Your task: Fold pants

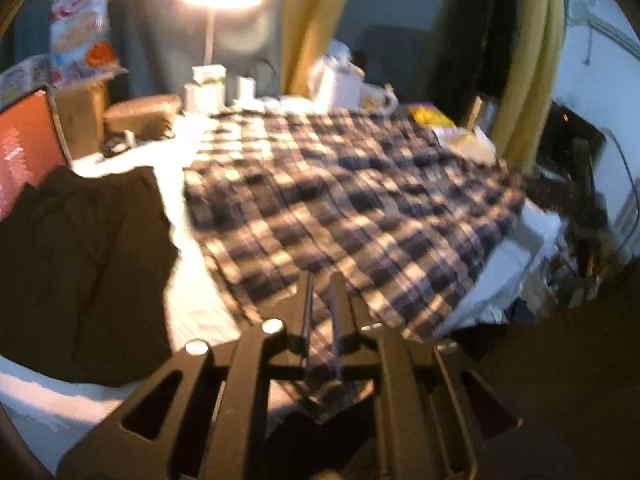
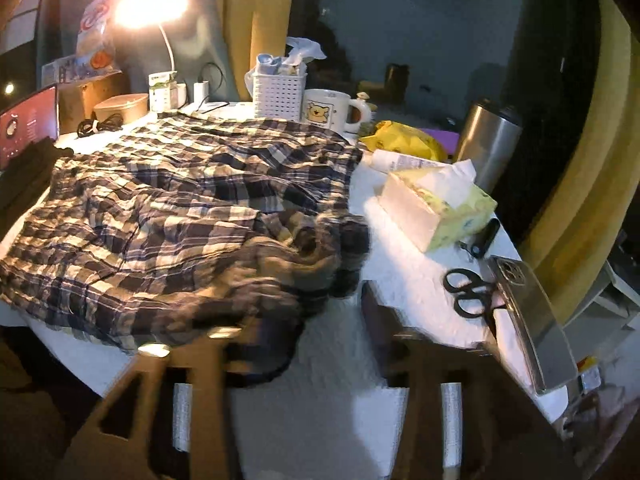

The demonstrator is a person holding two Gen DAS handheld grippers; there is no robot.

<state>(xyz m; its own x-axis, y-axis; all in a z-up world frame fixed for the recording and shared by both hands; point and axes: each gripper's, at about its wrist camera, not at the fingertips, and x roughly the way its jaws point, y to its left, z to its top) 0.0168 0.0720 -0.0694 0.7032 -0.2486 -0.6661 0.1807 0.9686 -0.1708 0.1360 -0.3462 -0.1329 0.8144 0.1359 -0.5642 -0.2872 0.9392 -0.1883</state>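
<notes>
1. Plaid pants [image 2: 172,216] lie spread across the white table [image 2: 404,280].
2. Left gripper [image 1: 320,300] pinches their near corner, jaws nearly closed.
3. Right gripper [image 2: 308,312] gapes, holding nothing.

One pair of plaid pants [image 2: 180,208], one black garment [image 1: 80,272], one mug [image 2: 328,112], one white basket [image 2: 278,94], one tissue box [image 2: 436,208], one pair of scissors [image 2: 468,292], one lamp [image 2: 152,4].
</notes>
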